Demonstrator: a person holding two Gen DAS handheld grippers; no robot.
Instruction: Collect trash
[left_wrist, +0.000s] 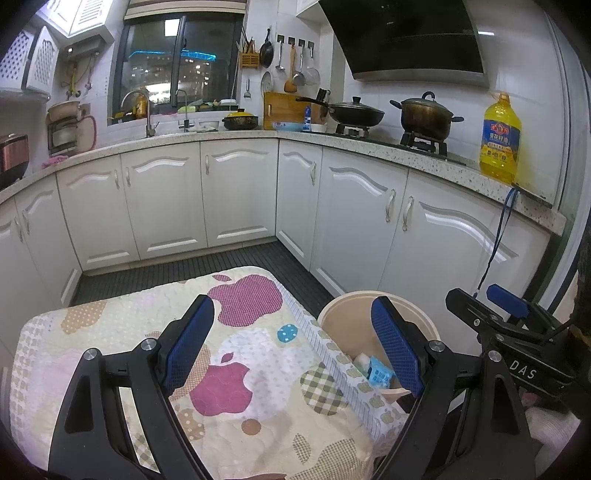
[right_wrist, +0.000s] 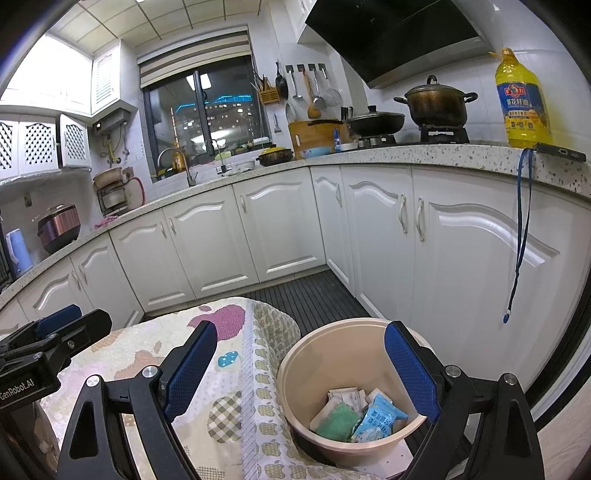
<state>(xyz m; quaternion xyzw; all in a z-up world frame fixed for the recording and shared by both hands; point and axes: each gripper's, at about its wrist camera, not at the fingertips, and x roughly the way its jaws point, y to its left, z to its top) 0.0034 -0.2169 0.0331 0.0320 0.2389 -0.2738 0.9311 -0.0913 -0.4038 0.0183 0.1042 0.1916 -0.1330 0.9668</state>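
Kitchen, quilted surface (left_wrist: 110, 332) bare of trash; wrappers (right_wrist: 373, 417) lie in beige bin (right_wrist: 332, 332) at its 3 o'clock; left gripper (left_wrist: 291, 343) and right gripper (right_wrist: 317, 369) both spread, empty; risk: a low-swinging arm tips the bin.

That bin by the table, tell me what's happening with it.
A person is collecting trash with a hand-held gripper in each hand. Both the left hand-held gripper and the right hand-held gripper are open and hold nothing. The beige bin sits on the floor beside the cloth-covered table, and already holds a blue packet, a green piece and some white paper. No trash shows on the visible part of the cloth.
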